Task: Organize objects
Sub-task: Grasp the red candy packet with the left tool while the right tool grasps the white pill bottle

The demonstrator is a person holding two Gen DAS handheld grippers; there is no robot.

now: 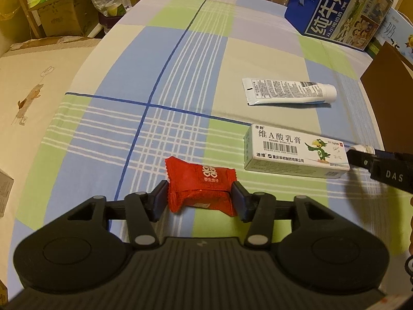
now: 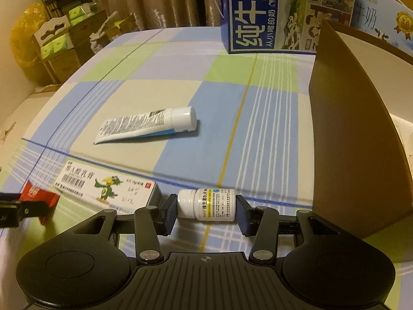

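You have something in each tool at this moment: your left gripper (image 1: 200,201) has its two pads pressed against the sides of a crinkly red foil candy packet (image 1: 200,190) printed with a white double-happiness mark, and your right gripper (image 2: 206,213) is clamped end to end on a small white plastic pill bottle (image 2: 207,204), which lies sideways with its ribbed cap against the left pad. Both sit low over the blue, green and cream checked bedsheet (image 1: 180,59); whether either is lifted clear of the cloth is hard to tell. So the step in hand looks like the pick-up, with the carry to a container to come. The likeliest destination is the brown cardboard box (image 2: 353,139) standing just to the right of your right gripper, its tall flap raised between you and the inside, so you would need to lift the bottle over that edge rather than push through it. Left on the sheet are the long white ointment carton with a green parrot cartoon (image 1: 294,149), close beside the candy, and the white squeeze tube with a white cap (image 1: 289,91) farther off, near the blue milk carton case (image 1: 338,7). The candy wrapper is soft and may slip, so keep steady pressure on it.
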